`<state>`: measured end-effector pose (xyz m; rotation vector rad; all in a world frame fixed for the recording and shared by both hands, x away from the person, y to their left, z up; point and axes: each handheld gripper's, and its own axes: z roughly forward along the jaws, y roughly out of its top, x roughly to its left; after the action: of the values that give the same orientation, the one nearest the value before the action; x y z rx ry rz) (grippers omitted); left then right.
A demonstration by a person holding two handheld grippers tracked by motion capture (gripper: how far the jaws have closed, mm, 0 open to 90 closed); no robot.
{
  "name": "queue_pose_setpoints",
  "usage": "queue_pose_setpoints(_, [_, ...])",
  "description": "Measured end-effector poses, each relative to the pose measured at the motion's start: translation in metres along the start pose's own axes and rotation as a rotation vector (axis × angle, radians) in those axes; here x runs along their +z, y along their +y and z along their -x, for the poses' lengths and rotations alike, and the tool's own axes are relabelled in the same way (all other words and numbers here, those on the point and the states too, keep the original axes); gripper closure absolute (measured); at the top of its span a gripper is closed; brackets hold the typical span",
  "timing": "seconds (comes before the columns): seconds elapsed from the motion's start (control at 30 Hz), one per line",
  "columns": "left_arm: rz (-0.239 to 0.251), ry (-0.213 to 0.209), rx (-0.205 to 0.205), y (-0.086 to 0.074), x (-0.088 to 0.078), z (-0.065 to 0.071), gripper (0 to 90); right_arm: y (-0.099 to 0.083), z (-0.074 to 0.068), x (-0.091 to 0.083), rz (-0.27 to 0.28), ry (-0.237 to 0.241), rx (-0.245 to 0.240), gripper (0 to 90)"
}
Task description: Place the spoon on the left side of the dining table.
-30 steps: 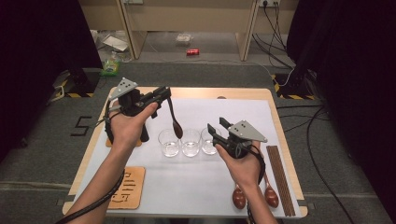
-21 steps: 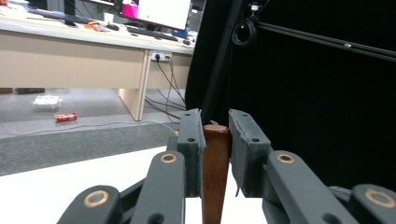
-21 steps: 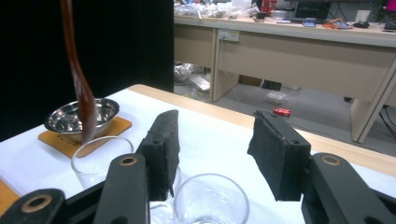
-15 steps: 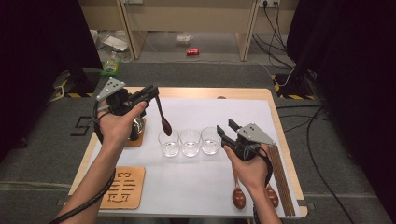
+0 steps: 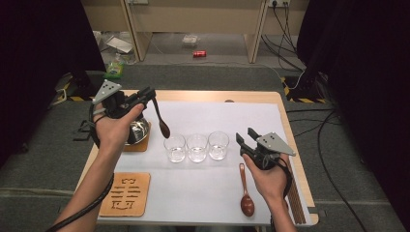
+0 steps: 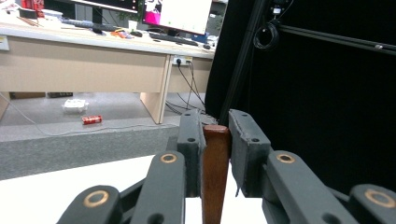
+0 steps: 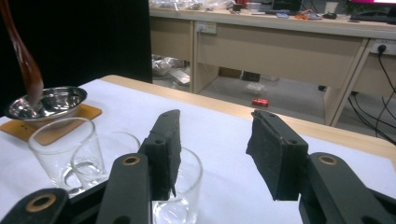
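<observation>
Carrying the dark-brown wooden spoon (image 5: 161, 121) clamped in our left hand-held gripper (image 5: 151, 95) back over the round steel bowl (image 5: 137, 129), we lowered our empty, parted right hand-held gripper (image 5: 245, 139) beside three clear glasses (image 5: 197, 147), scooping not yet done.

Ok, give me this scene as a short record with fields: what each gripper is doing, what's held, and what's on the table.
left gripper: shut on a wooden spoon, bowl end hanging down above the table
spoon handle: clamped between the pads, seen in the left gripper view
right gripper: open, nothing between the jaws, beside the rightmost glass
glasses: three in a row, clear, upright
metal bowl: on a wooden coaster
second spoon: lying flat near the right hand
spare coaster: front left of the table
</observation>
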<state>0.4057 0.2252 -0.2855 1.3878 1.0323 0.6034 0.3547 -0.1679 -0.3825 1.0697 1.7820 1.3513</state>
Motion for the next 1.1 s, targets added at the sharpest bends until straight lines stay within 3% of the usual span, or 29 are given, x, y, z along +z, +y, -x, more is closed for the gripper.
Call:
queue_pose_setpoints(0.6, [-0.005,0.066,0.013,-0.003,-0.004,-0.020,74.8,-0.023,0.017,-0.011,-0.015,-0.046,0.039,53.2])
queue_pose_setpoints(1.1, [-0.010,0.138,0.022,-0.008,-0.002,-0.040,74.8,-0.031,0.021,-0.015,-0.027,-0.058,0.054,53.1])
